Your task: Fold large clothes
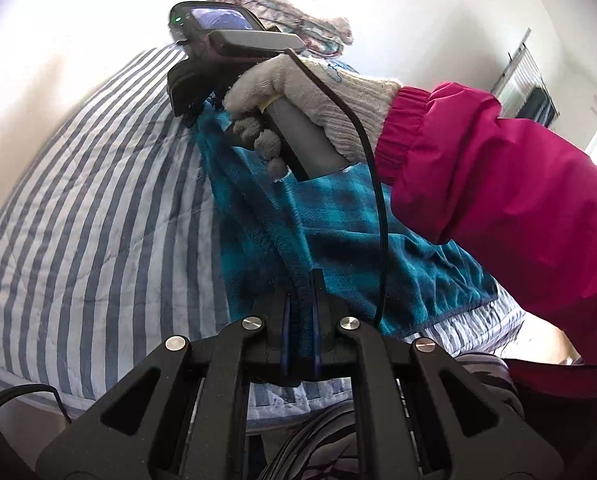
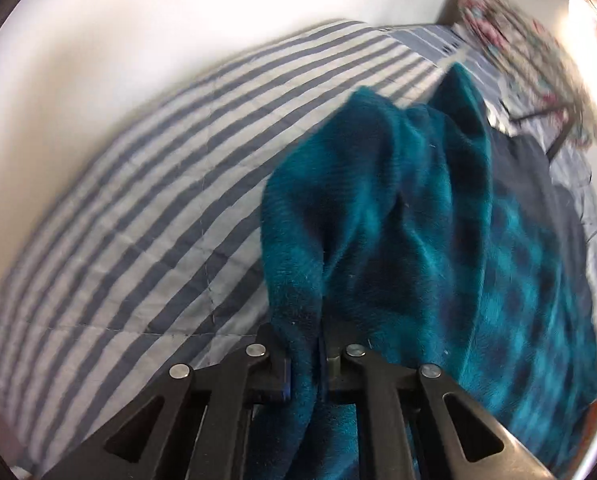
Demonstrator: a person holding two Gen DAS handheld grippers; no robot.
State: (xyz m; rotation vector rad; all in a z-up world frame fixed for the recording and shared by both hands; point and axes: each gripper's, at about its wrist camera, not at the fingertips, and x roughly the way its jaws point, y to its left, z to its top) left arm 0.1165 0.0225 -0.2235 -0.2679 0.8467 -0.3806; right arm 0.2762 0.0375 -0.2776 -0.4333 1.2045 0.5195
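A teal and dark blue plaid fleece garment (image 1: 338, 236) lies partly on the striped bed and is held up along one edge. My left gripper (image 1: 301, 300) is shut on a seam of the garment, its jaws close together with cloth between them. In the left wrist view the right gripper (image 1: 190, 114) shows farther along the same edge, held by a gloved hand (image 1: 298, 92), its tips in the fleece. In the right wrist view my right gripper (image 2: 308, 356) is shut on a thick fold of the garment (image 2: 418, 216), which bunches up ahead and hides the fingertips.
The bed has a blue and white striped cover (image 1: 98, 208) that also shows in the right wrist view (image 2: 158, 200). A floral patterned pillow or bundle (image 2: 530, 56) lies at the far end. White walls stand behind. A pink jacket sleeve (image 1: 498, 184) fills the right side.
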